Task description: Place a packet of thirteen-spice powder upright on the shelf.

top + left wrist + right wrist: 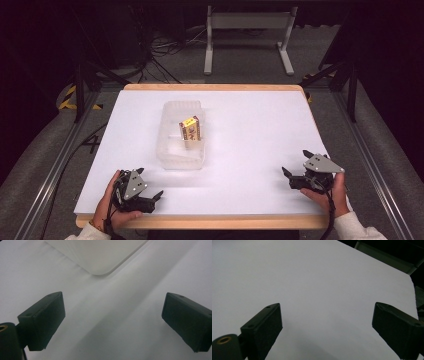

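While both grippers idle at frame bottom, box (190, 128) stands in bin (171, 150), frame centre, long axis up-frame. Left gripper (148, 195) nearer; right gripper (295, 175) farther. Jaws on both released, empty.

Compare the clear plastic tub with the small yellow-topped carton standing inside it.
The clear plastic tub is translucent and colourless; the small yellow-topped carton is opaque, with brown printed sides. The tub is wide, low and open-topped; the carton is narrow, closed and stands taller than the tub's rim. The tub contains; the carton is contained. Both are boxy, on the white table.
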